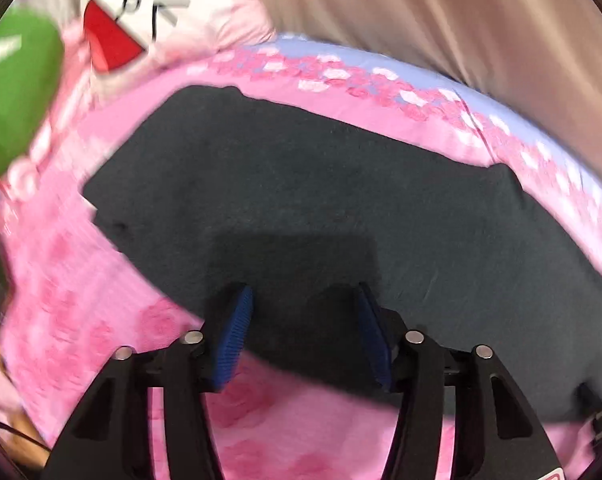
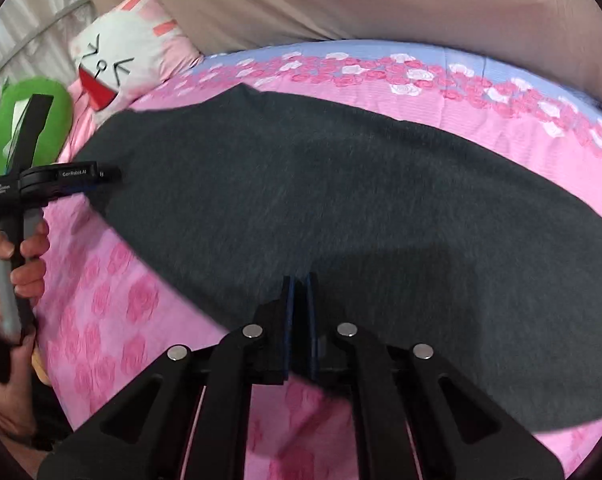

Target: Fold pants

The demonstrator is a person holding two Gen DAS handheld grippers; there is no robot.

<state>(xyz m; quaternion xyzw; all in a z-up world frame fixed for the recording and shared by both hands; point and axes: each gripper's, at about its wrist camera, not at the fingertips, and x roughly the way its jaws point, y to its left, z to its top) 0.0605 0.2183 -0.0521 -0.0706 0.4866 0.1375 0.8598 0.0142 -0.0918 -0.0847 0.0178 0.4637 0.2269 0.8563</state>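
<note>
The dark grey pants (image 1: 321,200) lie flat on a pink rose-print bed sheet (image 1: 81,280); they also fill the middle of the right wrist view (image 2: 341,208). My left gripper (image 1: 303,312) is open and empty, its blue pads (image 1: 235,340) spread just above the pants' near edge. My right gripper (image 2: 299,292) is shut with its pads pressed together over the near edge of the pants; no cloth shows between them. The left gripper's body, held in a hand, shows at the left of the right wrist view (image 2: 25,184).
A white cartoon-face pillow (image 2: 117,64) and a green cushion (image 2: 25,120) lie at the far left of the bed. A beige curtain (image 2: 381,0) hangs behind the bed. A lilac sheet border (image 1: 341,56) runs along the far edge.
</note>
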